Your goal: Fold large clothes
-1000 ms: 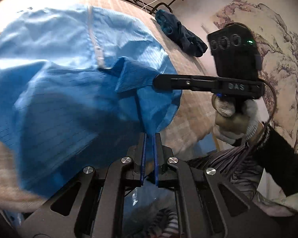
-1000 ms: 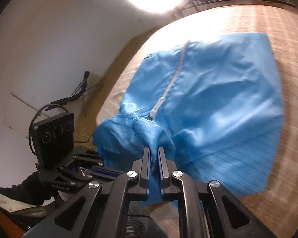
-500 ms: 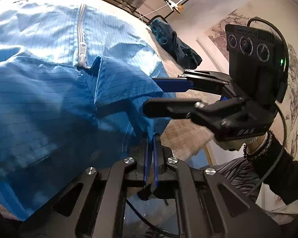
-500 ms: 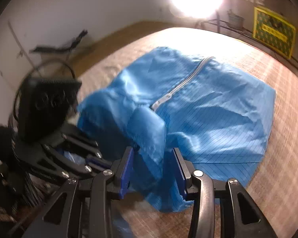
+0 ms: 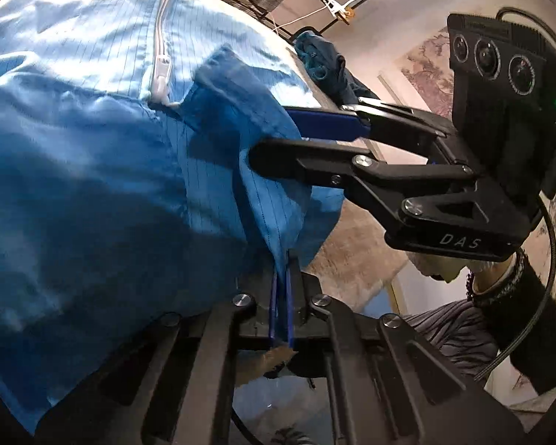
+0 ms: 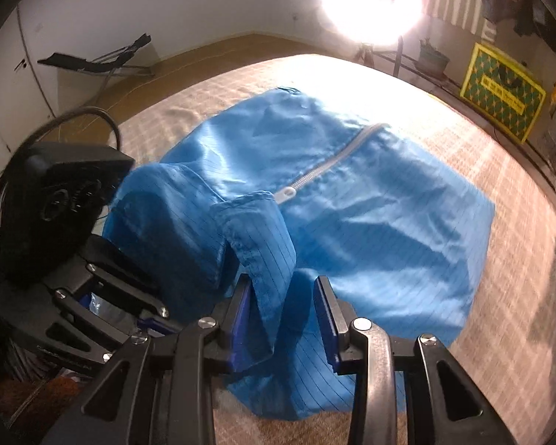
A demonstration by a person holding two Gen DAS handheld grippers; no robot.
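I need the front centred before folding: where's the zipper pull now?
Right wrist view: the zipper pull sits mid-frame on the blue garment, just beyond the collar flap.

We read the white letters "DAS" on the black body of the right hand-held gripper [image 5: 270,141], seen from the left wrist. The yellow-and-green sign [image 6: 502,91] by the wall bears print too blurred for us to read.
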